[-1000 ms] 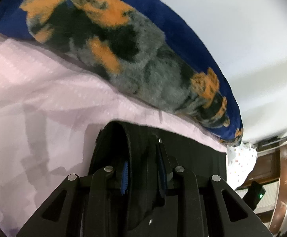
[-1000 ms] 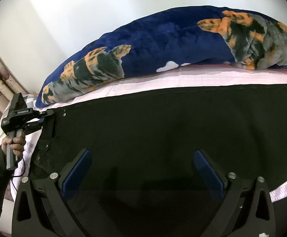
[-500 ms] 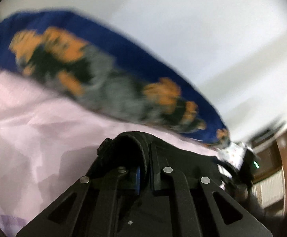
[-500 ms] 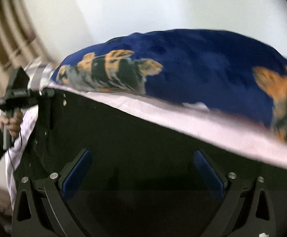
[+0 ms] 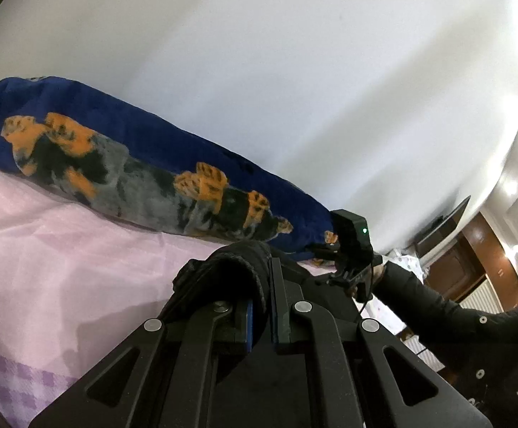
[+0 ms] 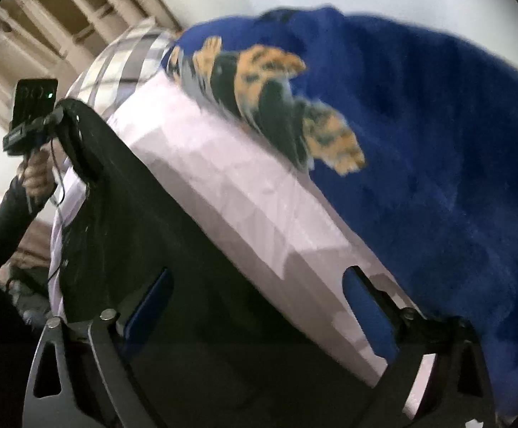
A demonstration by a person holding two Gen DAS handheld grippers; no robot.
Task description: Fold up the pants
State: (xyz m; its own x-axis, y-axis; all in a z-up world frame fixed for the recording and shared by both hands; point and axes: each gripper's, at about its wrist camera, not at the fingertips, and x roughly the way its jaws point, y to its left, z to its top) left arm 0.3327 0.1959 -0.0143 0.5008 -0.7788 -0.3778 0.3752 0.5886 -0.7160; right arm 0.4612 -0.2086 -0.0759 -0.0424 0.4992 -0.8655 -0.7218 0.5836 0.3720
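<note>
Black pants (image 6: pixel 152 221) lie on a pink bed sheet (image 6: pixel 241 196). My left gripper (image 5: pixel 262 306) is shut on a thick fold of the pants (image 5: pixel 230 267) at their waistband and holds it above the sheet (image 5: pixel 62 249). In the right wrist view that left gripper (image 6: pixel 50 121) shows at the far left with the pants' corner hanging from it. My right gripper (image 6: pixel 259 278) points steeply down over the pants' long edge. Its jaws are wide and closing, with pants and sheet below them and nothing pressed. The right gripper (image 5: pixel 325 262) also appears beyond the lifted fold.
A rolled blue blanket (image 6: pixel 419 142) with an orange and grey dog print (image 5: pixel 134 164) lies along the wall behind the pants. A plaid pillow (image 6: pixel 127 57) sits at the bed's end. Brown wooden furniture (image 5: pixel 473 256) stands off to the right. A black sleeve (image 5: pixel 437 306) reaches in.
My left gripper shut on the waistband and raised it off the sheet. My right gripper rolled and swung sideways from the middle of the pants to their edge, jaws slightly narrower.
</note>
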